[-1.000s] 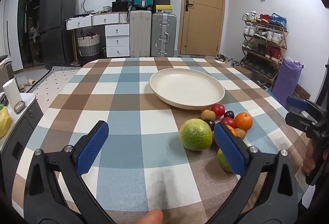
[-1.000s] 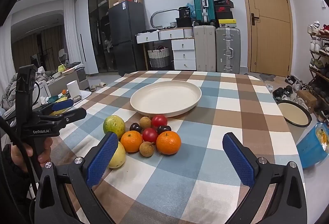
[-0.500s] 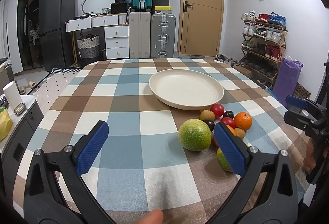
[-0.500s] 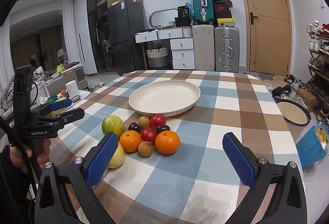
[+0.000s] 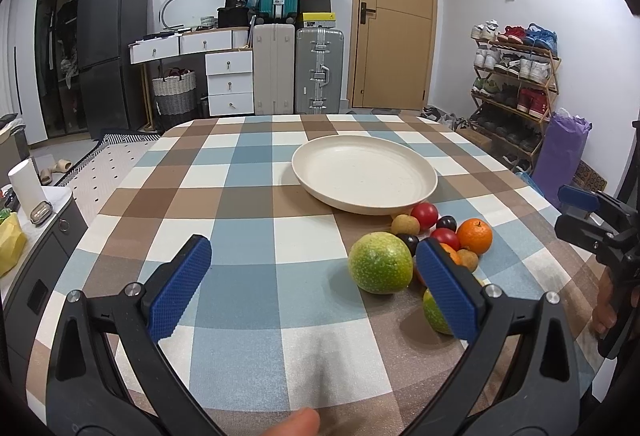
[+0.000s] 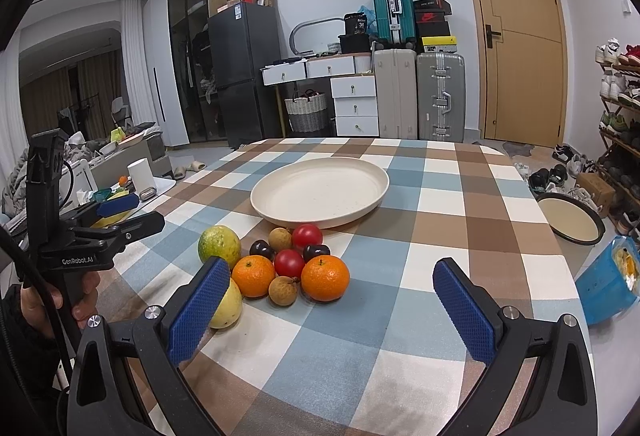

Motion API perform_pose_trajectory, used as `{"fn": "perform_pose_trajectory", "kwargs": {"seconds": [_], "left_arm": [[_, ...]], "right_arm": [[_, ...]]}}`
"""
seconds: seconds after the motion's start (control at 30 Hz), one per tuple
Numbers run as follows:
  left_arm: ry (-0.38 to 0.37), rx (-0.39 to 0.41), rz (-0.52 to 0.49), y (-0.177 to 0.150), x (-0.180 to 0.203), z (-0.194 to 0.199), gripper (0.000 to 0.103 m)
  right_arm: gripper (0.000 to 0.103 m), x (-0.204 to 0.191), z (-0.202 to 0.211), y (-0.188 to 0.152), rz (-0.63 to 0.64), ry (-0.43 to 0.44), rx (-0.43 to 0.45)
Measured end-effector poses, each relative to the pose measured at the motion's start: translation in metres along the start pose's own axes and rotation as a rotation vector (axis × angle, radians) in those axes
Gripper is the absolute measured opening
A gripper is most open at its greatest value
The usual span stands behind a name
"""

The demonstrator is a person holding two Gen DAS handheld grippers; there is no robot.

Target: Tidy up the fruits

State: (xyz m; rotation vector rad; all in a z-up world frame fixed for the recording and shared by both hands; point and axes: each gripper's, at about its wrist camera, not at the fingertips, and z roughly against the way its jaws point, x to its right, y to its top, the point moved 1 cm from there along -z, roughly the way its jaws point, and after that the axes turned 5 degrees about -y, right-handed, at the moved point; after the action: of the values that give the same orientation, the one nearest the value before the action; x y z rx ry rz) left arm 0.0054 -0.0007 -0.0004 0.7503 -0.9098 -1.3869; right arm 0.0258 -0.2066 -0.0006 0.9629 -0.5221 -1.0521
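A pile of fruit lies on the checked tablecloth in front of an empty cream plate (image 5: 364,172) (image 6: 320,188). It holds a big green fruit (image 5: 380,262) (image 6: 219,246), two oranges (image 6: 325,278) (image 6: 253,275), two red tomatoes (image 6: 307,236) (image 6: 289,262), dark plums (image 6: 262,249), brown longans (image 6: 283,290) and a yellow-green fruit (image 6: 228,306) partly hidden behind a pad. My left gripper (image 5: 314,282) is open and empty, left of the pile. My right gripper (image 6: 332,310) is open and empty, hovering just short of the fruit.
The round table's edge (image 5: 120,180) curves away on the left. Suitcases (image 5: 318,70), drawers (image 5: 228,84) and a door (image 5: 390,16) stand behind it. A shoe rack (image 5: 516,84) is at the right. A round pan (image 6: 570,218) and a blue bag (image 6: 608,280) sit on the floor.
Both grippers have drifted slightly closer to the fruit pile. Their jaws stay equally wide and no fruit has moved.
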Motion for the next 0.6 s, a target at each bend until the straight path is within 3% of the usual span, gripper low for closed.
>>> {"fn": "perform_pose_trajectory", "kwargs": {"seconds": [0.6], "left_arm": [[0.003, 0.002, -0.004, 0.0011, -0.0001, 0.0011, 0.102]], "right_arm": [[0.103, 0.0005, 0.0004, -0.0002, -0.001, 0.001, -0.002]]}}
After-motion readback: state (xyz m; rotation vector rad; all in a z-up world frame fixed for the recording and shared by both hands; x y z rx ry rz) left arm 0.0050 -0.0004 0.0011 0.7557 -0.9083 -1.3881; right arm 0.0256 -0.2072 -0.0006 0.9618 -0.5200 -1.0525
